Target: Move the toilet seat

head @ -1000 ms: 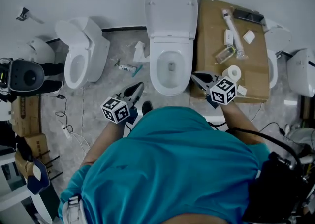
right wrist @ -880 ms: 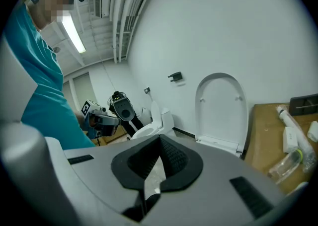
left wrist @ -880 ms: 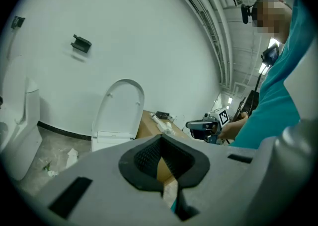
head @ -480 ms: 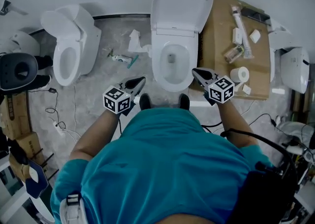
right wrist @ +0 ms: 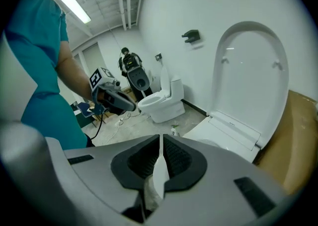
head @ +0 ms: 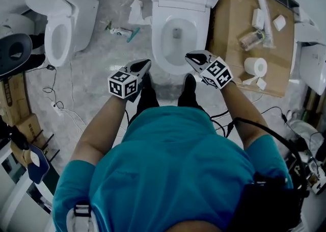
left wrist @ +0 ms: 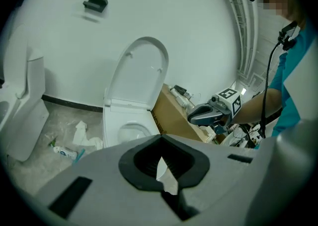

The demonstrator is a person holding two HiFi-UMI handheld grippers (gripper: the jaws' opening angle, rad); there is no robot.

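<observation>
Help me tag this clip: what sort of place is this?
Probably a fixture workshop or test room, not a working bathroom: the middle toilet and left toilet stand side by side, cardboard holds loose parts, cables cross the floor.

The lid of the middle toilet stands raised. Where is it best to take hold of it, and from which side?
Probably the thin curved edge of the lid, high up, since it stands upright and pivots at its bottom. Come from the front over the bowl, on its left side; cardboard crowds the right.
</observation>
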